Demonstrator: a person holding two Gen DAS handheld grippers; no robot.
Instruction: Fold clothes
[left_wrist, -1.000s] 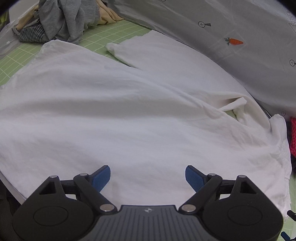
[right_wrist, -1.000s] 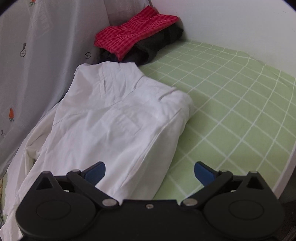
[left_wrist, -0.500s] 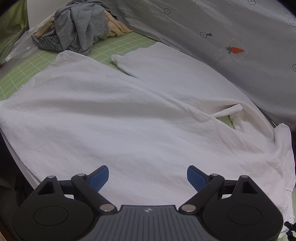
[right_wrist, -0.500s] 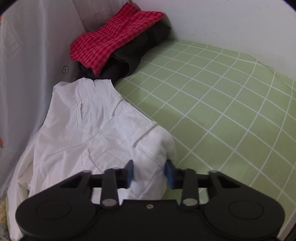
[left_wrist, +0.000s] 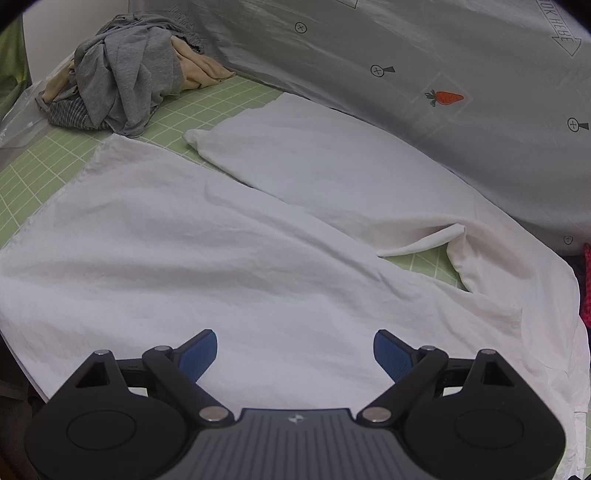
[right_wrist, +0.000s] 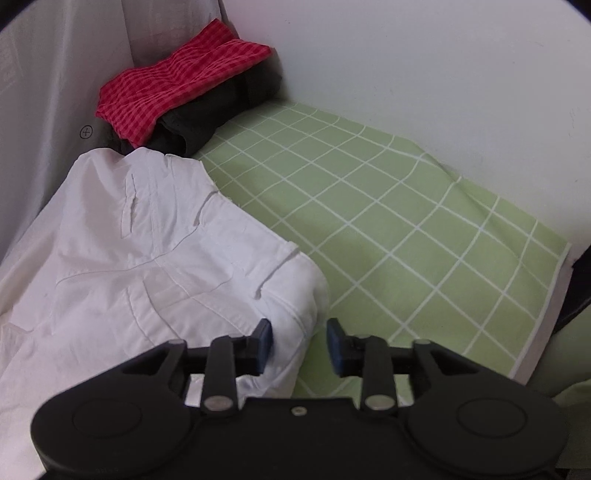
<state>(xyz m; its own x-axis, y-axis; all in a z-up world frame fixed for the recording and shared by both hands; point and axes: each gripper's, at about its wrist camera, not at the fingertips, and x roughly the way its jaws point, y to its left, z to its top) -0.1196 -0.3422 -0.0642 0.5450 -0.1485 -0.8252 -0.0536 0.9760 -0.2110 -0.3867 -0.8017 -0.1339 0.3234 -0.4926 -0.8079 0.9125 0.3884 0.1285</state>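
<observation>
The left gripper (left_wrist: 294, 350) is hovering with jaws spread wide over the white trousers (left_wrist: 229, 258), which are lying across the green checked sheet (right_wrist: 388, 221). The right gripper (right_wrist: 300, 345) is pinching the trousers' waistband corner between narrowed jaws, and beyond it a red checked garment (right_wrist: 177, 79) is resting on dark clothes (right_wrist: 214, 114).

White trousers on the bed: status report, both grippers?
Left gripper open above the leg. Right gripper half closed at the waistband, grip unclear. White trousers spread flat, unfolded. Gray clothes pile and red checked stack stand apart.

A home laundry corner: ahead of the tool, a green checked sheet (right_wrist: 388, 221) carries clothes heaps (left_wrist: 125, 74), backed by a carrot-print fabric (left_wrist: 443, 74).
</observation>
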